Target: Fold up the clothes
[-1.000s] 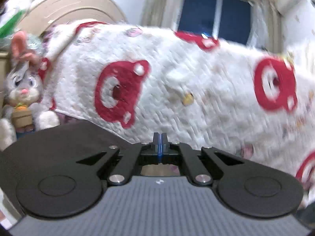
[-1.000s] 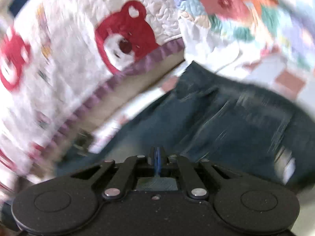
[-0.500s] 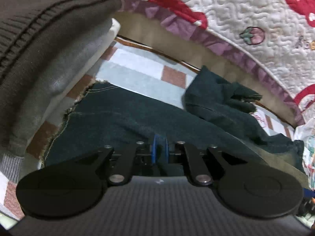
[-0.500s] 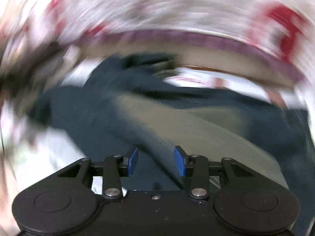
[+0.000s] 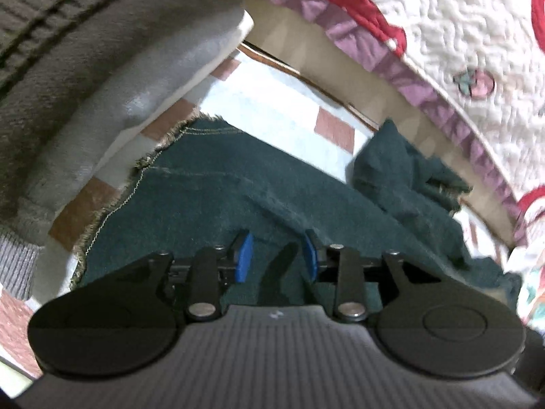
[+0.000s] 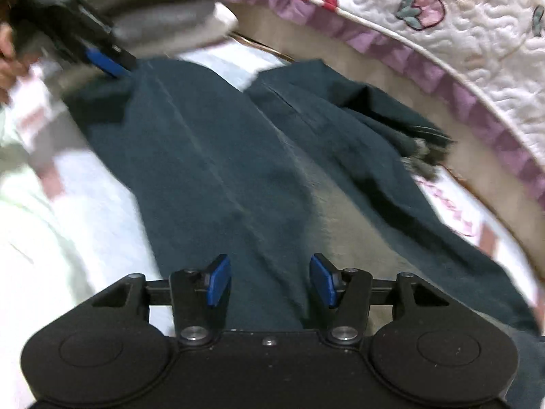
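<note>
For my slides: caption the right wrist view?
Right gripper opening above dark jeans on the bed; left gripper at their far end.

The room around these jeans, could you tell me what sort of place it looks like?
Most likely a bedroom, with the dark jeans spread on a bed: a checked bedsheet lies under them, a quilted bear-print blanket drapes alongside, and folded clothes are stacked nearby.

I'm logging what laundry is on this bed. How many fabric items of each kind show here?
Dark teal denim trousers with frayed hems: 1
Folded garments stacked at the left, a brown ribbed knit over a pale grey one: 2
White quilted blanket with red bear prints and purple border: 1
Checked bedsheet: 1
Total: 5
</note>
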